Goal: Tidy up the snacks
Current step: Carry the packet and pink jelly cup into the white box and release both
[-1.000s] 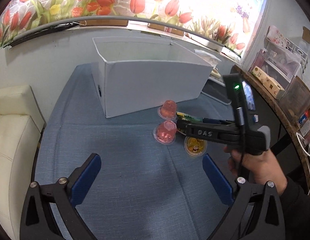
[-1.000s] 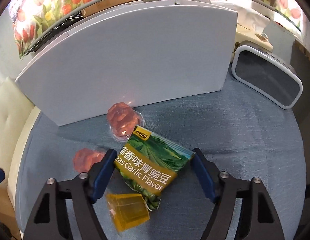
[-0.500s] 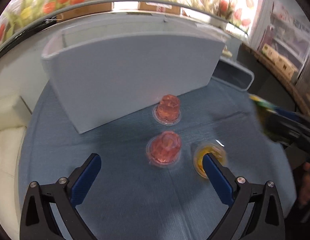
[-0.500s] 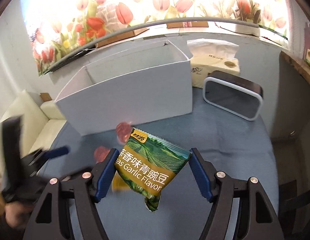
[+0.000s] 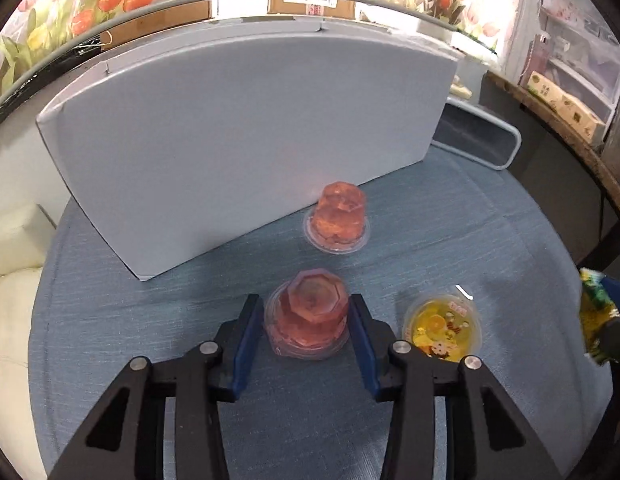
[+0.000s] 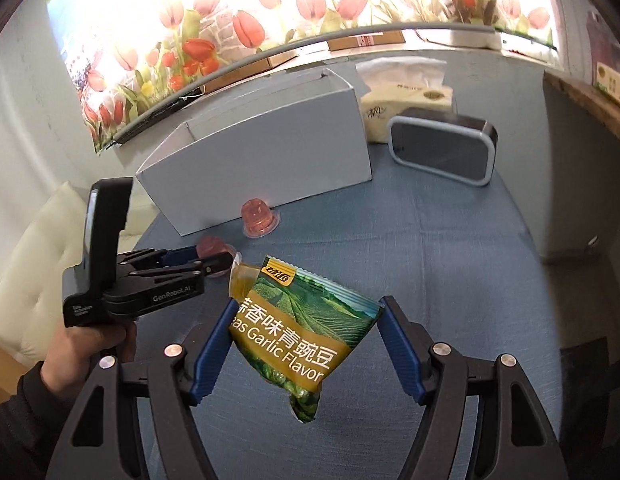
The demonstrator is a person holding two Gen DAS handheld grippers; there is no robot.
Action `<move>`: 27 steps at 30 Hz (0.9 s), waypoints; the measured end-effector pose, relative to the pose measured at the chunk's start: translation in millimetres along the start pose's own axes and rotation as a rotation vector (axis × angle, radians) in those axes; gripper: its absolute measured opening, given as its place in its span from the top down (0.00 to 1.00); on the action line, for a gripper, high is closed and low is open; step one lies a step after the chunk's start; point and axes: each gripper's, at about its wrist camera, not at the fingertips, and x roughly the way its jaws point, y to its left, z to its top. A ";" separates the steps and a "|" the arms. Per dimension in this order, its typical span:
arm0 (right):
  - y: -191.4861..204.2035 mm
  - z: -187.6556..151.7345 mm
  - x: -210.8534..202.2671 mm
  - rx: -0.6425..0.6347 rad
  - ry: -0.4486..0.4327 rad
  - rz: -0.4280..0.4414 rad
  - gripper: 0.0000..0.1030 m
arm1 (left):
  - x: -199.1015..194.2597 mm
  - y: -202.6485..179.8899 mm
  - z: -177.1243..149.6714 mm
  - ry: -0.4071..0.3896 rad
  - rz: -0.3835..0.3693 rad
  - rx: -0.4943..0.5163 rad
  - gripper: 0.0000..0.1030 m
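Left wrist view: we see the left gripper [image 5: 306, 322] with its jaws just closed in around the near pink jelly cup [image 5: 308, 320], which sits upside down on the blue tablecloth [image 5: 450, 220]. The pads touch or nearly touch its flared rim; we judge this a light pinch. The cup looks light, smooth and thin-walled, so we expect it to slip or buckle if squeezed hard; the rim band is the sensible hold. Just beside it lies the yellow jelly cup [image 5: 442, 328], foil side up. Farther off, a second pink jelly cup [image 5: 338, 220] stands near the white box [image 5: 238, 136].

Right wrist view: the right gripper [image 6: 306, 340] pinches the green pea packet [image 6: 302, 332] by its side edges, clear of the cloth. The packet is soft and crinkly.
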 end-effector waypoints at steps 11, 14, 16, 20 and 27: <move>6.5 2.5 -2.9 -0.011 -0.014 0.024 0.27 | -60.2 2.2 0.9 -0.111 -0.065 -0.017 0.54; 13.3 10.8 -5.3 -0.027 -0.031 0.033 0.27 | -85.1 4.0 10.5 -0.159 -0.074 -0.020 0.54; 18.8 21.4 -5.9 -0.041 -0.043 0.042 0.27 | -98.4 7.7 18.9 -0.189 -0.074 -0.014 0.54; 32.9 57.9 -9.4 -0.069 -0.094 0.076 0.27 | -125.0 19.4 48.7 -0.260 -0.086 -0.022 0.54; 62.6 140.8 5.0 -0.142 -0.153 0.111 0.27 | -127.6 46.4 112.3 -0.320 -0.060 -0.045 0.54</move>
